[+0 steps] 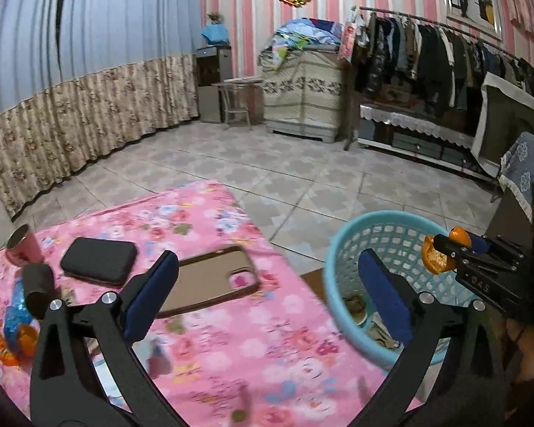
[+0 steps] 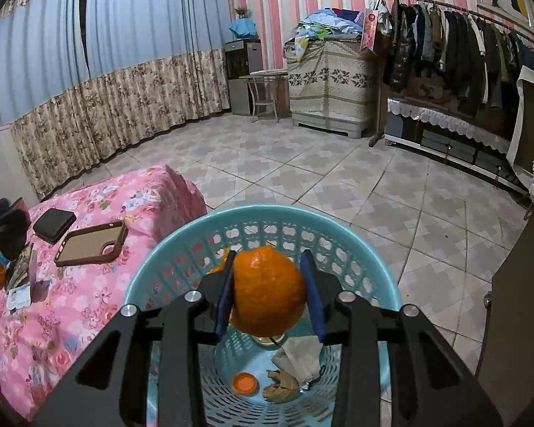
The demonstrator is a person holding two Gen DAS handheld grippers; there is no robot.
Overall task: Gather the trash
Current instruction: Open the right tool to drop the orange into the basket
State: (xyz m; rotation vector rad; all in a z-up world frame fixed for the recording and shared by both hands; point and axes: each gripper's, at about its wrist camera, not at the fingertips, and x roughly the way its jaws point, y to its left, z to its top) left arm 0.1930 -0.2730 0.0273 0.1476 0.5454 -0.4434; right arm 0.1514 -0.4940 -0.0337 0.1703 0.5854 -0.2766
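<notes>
Peel (image 2: pixel 267 290) | gripped by right tongs (image 2: pixel 268 291) above basket (image 2: pixel 139 281) rim, beside desk (image 1: pixel 267 338) edge | left tongs (image 1: pixel 267 295) wide, empty, over desk | right view alone shows basket litter (image 2: pixel 292 370)

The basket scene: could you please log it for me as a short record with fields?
right gripper: shut on orange peel, above the basket
left gripper: open, holding nothing
basket contents: orange cap, crumpled paper
on pink cloth: phone case, black pouch
</notes>
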